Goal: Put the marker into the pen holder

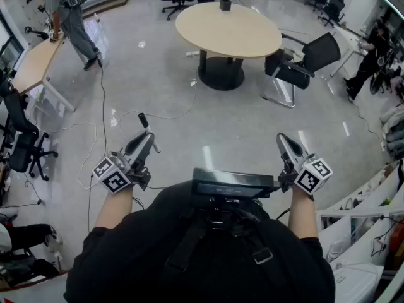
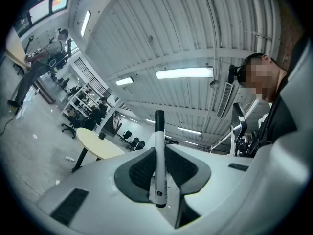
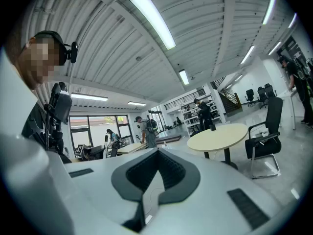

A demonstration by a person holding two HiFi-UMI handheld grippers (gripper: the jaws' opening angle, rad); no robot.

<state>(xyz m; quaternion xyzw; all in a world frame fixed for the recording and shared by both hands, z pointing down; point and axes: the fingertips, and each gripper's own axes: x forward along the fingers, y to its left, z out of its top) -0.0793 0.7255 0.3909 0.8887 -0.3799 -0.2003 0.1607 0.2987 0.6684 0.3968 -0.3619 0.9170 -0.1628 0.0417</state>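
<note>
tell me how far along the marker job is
Done: the marker is picked up, clamped in the left tongs. In hand: it is held over open floor, well short of the round table. Left: reach the table and drop the marker into the dark pen holder standing on it. The right tongs are shut and empty.

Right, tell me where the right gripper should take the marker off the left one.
Take the marker on the bare white barrel just under its black cap: that end stands clear of the left gripper, whose pads clamp lower down. Bring the right gripper in from the side, jaws square across the barrel.
</note>
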